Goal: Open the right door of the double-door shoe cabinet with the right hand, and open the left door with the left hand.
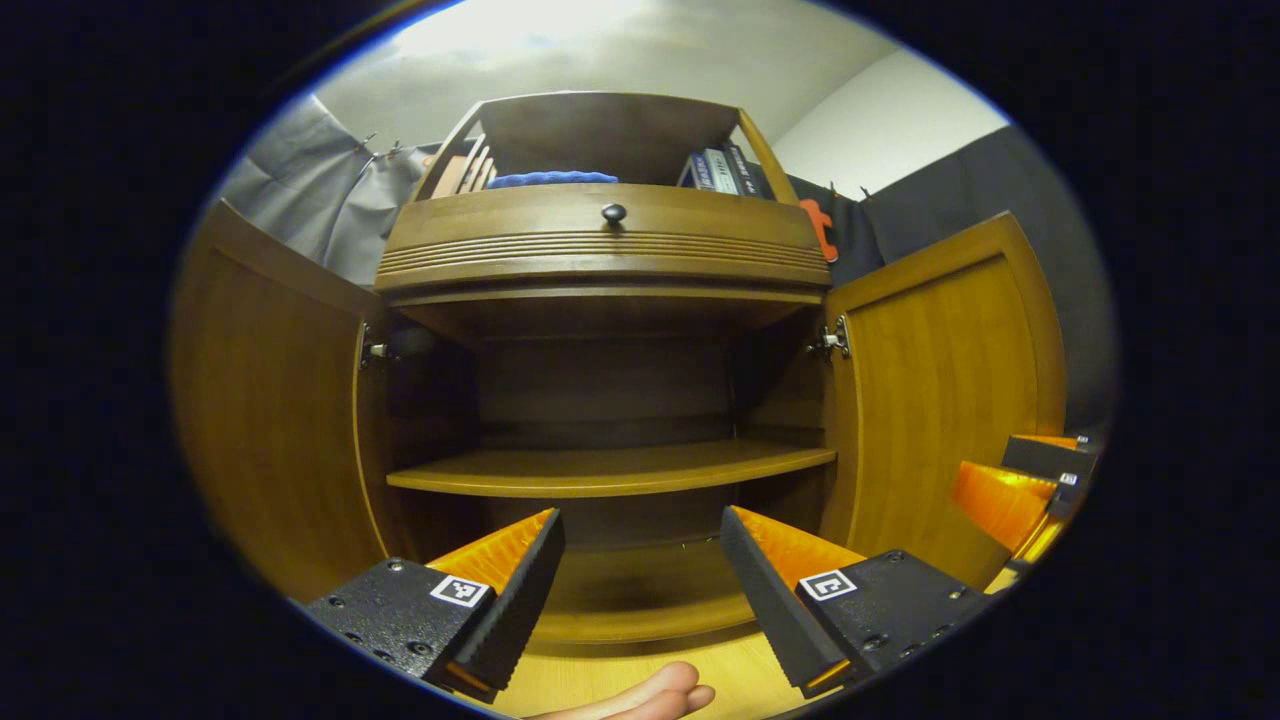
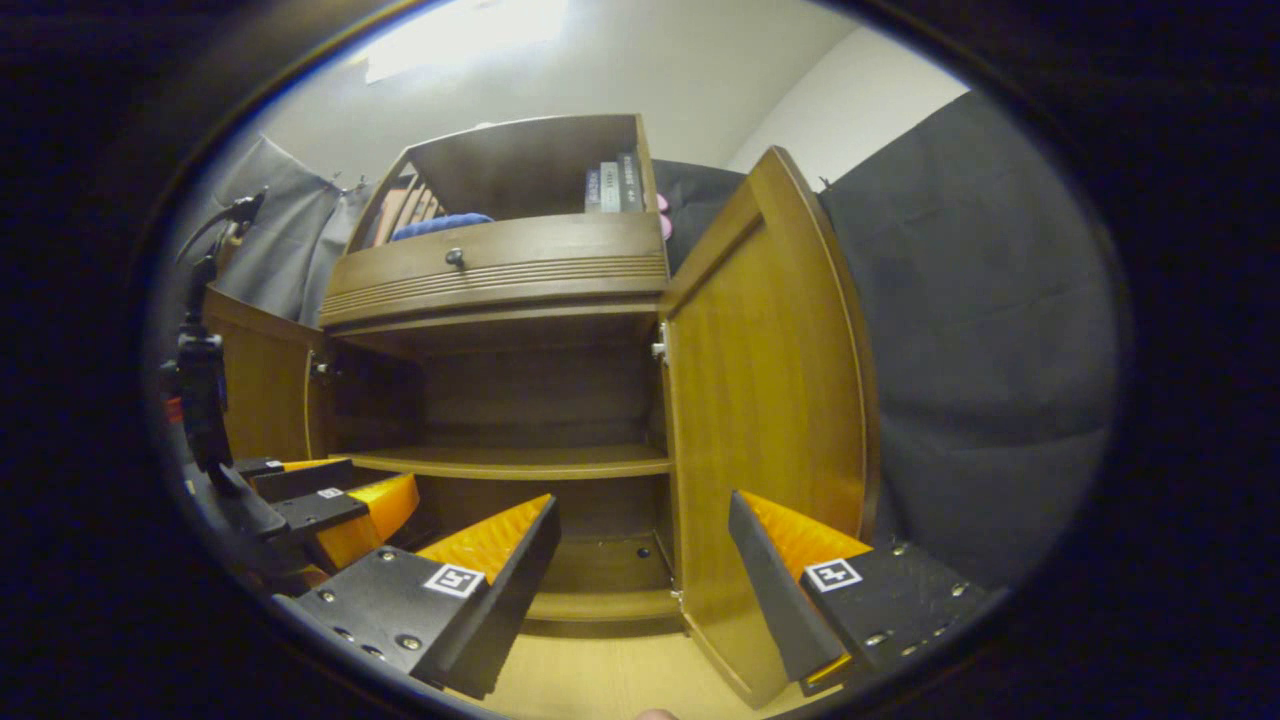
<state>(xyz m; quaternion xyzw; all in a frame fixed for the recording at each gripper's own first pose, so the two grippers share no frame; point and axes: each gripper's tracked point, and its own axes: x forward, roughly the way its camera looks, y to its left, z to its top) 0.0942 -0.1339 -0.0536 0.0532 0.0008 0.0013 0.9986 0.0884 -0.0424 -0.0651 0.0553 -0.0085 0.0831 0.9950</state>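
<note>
No text, brand or number can be read. The books [image 1: 722,170] on top of the cabinet [image 1: 605,250] carry spine lettering too small to make out. Each gripper finger bears a square black-and-white marker [image 1: 460,590], a pattern rather than writing.

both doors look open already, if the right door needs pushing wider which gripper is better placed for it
Right, probably. In the right gripper view the right gripper is open with the right door's edge standing between its fingers. The left gripper faces the middle shelf, farther from that door.
</note>
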